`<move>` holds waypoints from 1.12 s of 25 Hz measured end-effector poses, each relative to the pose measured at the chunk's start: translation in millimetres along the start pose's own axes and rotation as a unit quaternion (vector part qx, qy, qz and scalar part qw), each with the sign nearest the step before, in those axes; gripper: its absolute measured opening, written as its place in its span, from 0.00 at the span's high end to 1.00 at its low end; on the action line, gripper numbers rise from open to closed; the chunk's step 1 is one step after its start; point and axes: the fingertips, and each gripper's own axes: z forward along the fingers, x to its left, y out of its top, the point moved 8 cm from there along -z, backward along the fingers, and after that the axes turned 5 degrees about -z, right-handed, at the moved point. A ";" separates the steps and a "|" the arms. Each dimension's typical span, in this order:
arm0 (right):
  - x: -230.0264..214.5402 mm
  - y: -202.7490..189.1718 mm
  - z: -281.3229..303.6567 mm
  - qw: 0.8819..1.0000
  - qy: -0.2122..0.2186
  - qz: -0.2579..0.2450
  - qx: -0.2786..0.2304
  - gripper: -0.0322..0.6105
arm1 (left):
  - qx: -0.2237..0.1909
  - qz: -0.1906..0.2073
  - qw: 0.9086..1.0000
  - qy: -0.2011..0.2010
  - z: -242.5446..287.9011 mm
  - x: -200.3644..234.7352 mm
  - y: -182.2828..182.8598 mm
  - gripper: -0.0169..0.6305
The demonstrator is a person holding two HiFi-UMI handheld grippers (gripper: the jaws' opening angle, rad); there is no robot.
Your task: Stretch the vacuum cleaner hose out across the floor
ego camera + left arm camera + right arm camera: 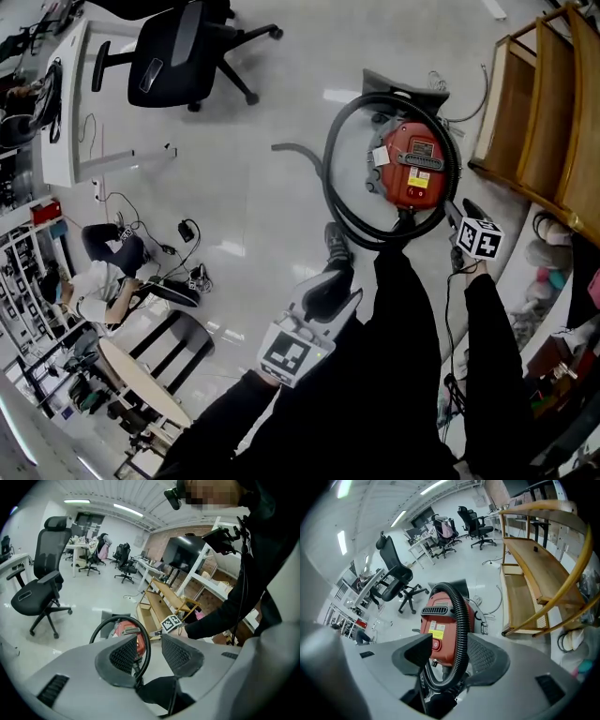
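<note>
Left tongs: released, nothing gripped.
Right tongs: released, black ribbed vacuum hose seen between jaws, unpinched.
Hose: looped around red canister vacuum cleaner on pale floor.

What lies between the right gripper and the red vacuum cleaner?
The black hose, looping between the right gripper's open jaws; the right gripper view shows it.

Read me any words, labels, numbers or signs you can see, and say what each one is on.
No text here can be read.
Yellow label on the red vacuum cleaner: print too small to read.
White label just above it: blurred, unreadable.
Marker cube beside the vacuum cleaner: black-and-white square pattern only, no letters or numbers.
</note>
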 end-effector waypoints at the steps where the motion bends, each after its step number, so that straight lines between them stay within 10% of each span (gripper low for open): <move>1: -3.0 -2.6 8.0 1.000 0.002 0.000 0.005 0.61 | 0.006 -0.003 1.000 -0.001 5.0 0.3 -3.8 0.72; 28: -29.3 0.8 98.3 0.997 -0.020 -0.008 0.080 0.66 | -0.004 -0.130 0.991 0.013 -17.1 53.2 -33.1 0.64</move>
